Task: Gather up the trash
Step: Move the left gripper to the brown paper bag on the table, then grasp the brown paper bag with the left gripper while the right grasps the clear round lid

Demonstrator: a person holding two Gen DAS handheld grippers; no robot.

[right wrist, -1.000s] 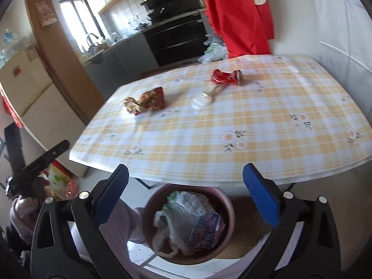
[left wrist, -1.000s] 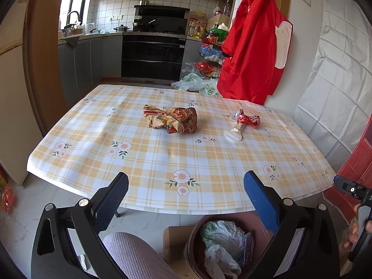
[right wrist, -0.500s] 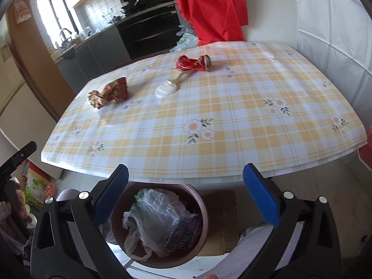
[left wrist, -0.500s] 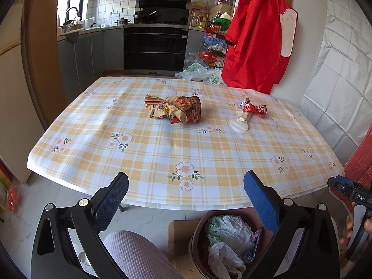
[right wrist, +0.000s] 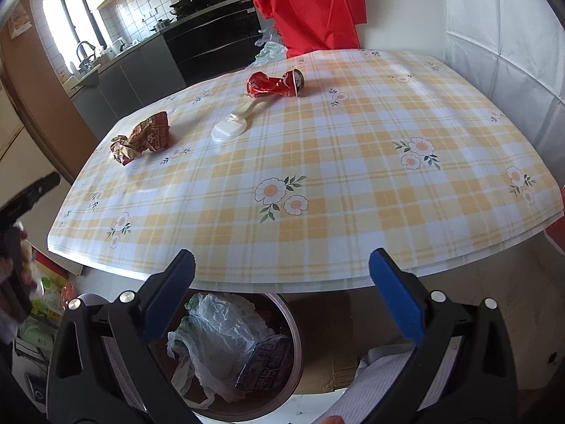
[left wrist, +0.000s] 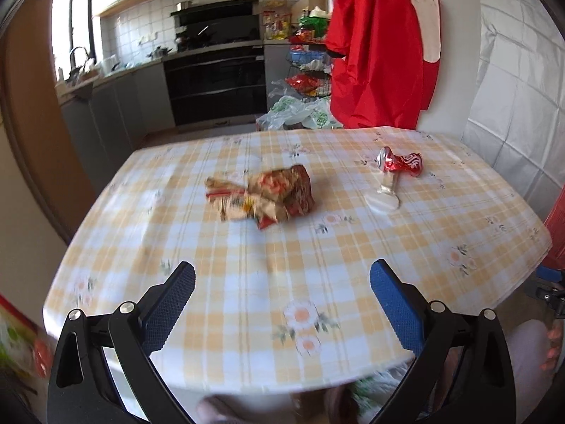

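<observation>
Both grippers, left [left wrist: 282, 282] and right [right wrist: 281, 272], gape wide and empty over the table's [right wrist: 353, 183] near edge; crumpled wrapper [left wrist: 263, 196] at 12 o'clock, crushed red can [left wrist: 400, 162] at 1 o'clock, trash bin [right wrist: 243, 346] below

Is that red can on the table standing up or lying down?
Lying down. The red can rests on its side on the checked tablecloth, crushed in the middle, its round end facing sideways.

Left gripper [left wrist: 282, 282]: jaws spread wide, nothing between the fingers. Right gripper [right wrist: 281, 270]: jaws likewise spread wide, empty.
</observation>
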